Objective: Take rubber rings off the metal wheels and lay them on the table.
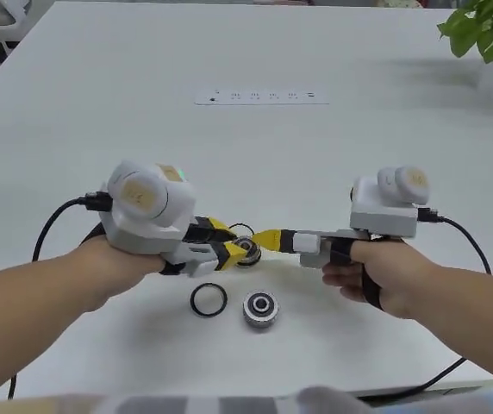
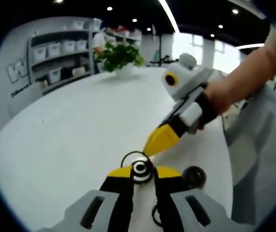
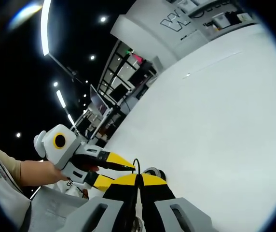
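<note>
You are clamping your left tongs (image 1: 234,251) on a metal wheel (image 1: 248,250) in front of you, over the near part of the white counter (image 1: 143,112). Your right tongs (image 1: 262,240) are meeting it from the opposite side, their yellow tips pressed together on the thin black rubber ring (image 1: 241,228), which is looping up off that wheel. A loose ring (image 1: 209,300) is lying flat on the counter nearer to you, and a second wheel (image 1: 260,309) is sitting just beside it.
</note>
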